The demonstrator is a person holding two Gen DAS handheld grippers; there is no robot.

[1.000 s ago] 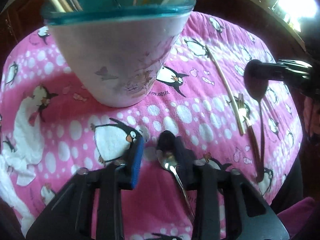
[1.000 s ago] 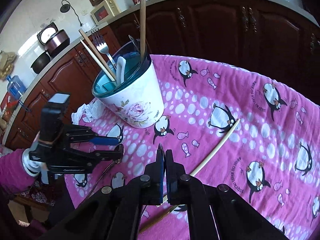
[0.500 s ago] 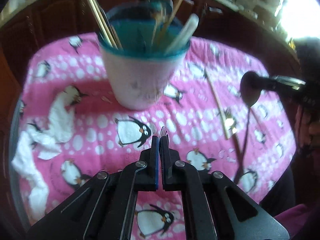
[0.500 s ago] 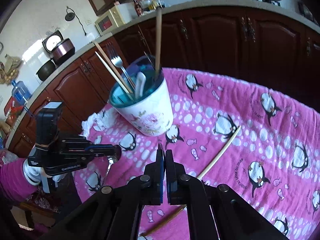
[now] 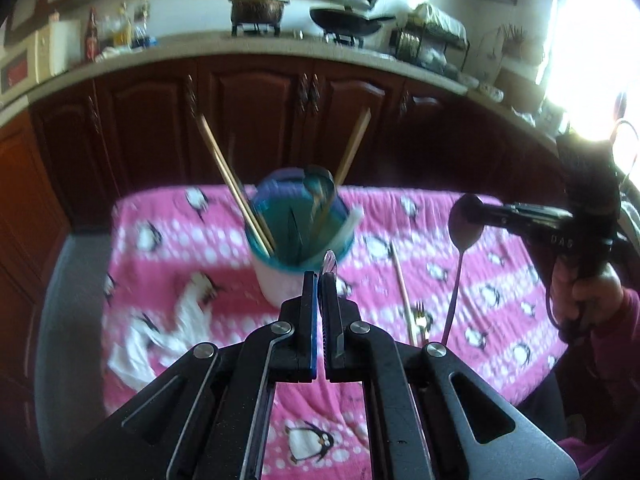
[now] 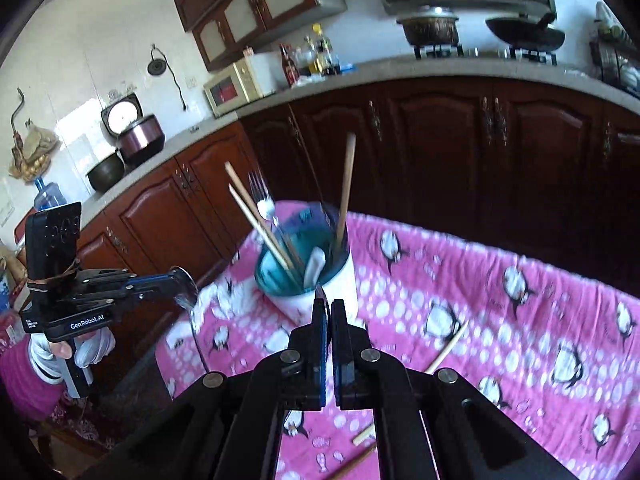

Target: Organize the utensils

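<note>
While the pink penguin cloth covers the whole table, the utensil cup stands near its middle, white outside and teal inside, already holding chopsticks, a fork and a pale spoon. Loose on the cloth beside it lie a single chopstick and a small fork.

Both grippers are raised above the table, each carrying a spoon. In the right wrist view the left gripper has its fingers clamped on the bowl of a silver spoon, whose handle hangs down. In the left wrist view the right gripper pinches a dark spoon at its bowl in the same way, handle dangling toward the cloth.

The step in hand looks like the carry: two spoons lifted, neither yet over the cup. Next, I judge, one gripper should move above the teal opening, lower the handle in between the standing chopsticks without knocking them, then let go. The hanging handles may swing, so a slow approach seems wise.
</note>
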